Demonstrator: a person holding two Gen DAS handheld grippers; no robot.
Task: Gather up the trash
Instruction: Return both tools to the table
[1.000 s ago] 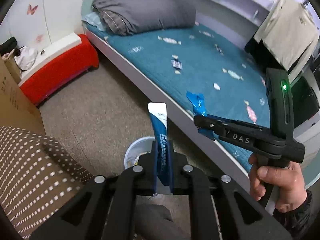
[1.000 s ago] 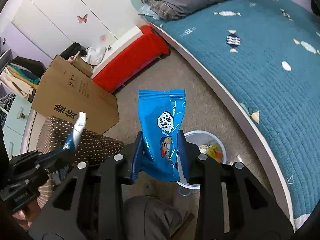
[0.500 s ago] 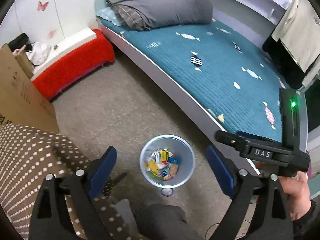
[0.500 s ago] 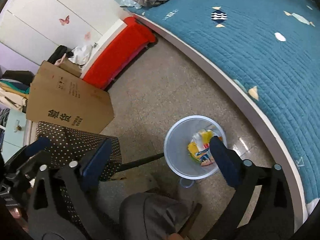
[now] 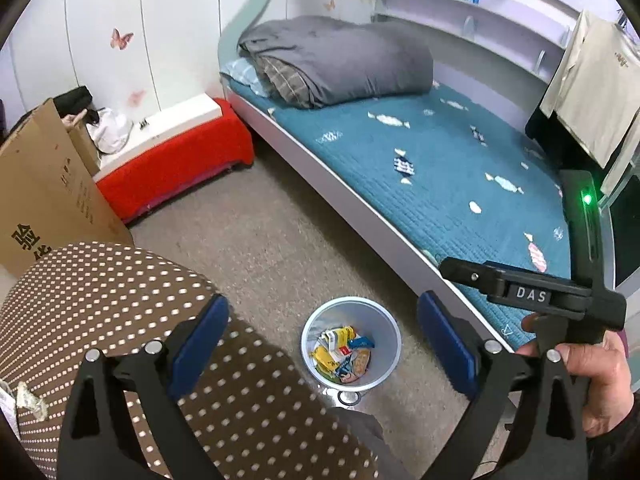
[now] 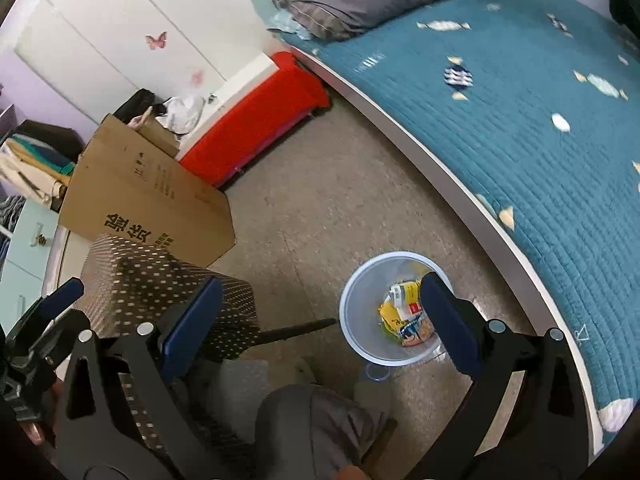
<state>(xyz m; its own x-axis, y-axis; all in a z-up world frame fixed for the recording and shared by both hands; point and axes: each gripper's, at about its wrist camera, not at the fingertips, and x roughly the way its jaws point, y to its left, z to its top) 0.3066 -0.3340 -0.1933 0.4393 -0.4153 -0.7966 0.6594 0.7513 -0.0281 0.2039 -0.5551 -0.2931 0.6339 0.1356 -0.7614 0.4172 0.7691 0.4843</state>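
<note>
Several crumpled wrappers (image 5: 343, 352), yellow, white and blue, lie heaped at the bottom of a pale round trash bin (image 5: 386, 364) that stands on the speckled floor (image 5: 280, 240), close beside the white edge of the bed (image 5: 440, 168).

The left gripper (image 5: 324, 344) hangs above the bin with its blue pads spread wide; its jaws have just been opening and nothing is between them, the bin showing through the gap far below.

The right gripper (image 6: 316, 324) is likewise spread to its full width, its jaws having just opened, and they are empty. In the right wrist view one blue pad (image 6: 448, 320) overlaps the bin's far rim in the picture, while the wrappers (image 6: 402, 316) show just beside it. From the left wrist view the right gripper (image 5: 532, 292) appears side-on, held by a hand (image 5: 592, 376) at the lower right, with a green light glowing on its upright part.

A brown cushion with white dots (image 5: 120, 304) fills the lower left below the left gripper. Behind it a cardboard box (image 5: 44, 200) leans upright, and further back a red bench (image 5: 176, 168) sits along the wall against the head of the bed. The bed carries a teal quilt with a fish pattern and a folded grey duvet (image 5: 340, 60) at its far end. Pale garments (image 5: 592, 92) hang at the right.
</note>
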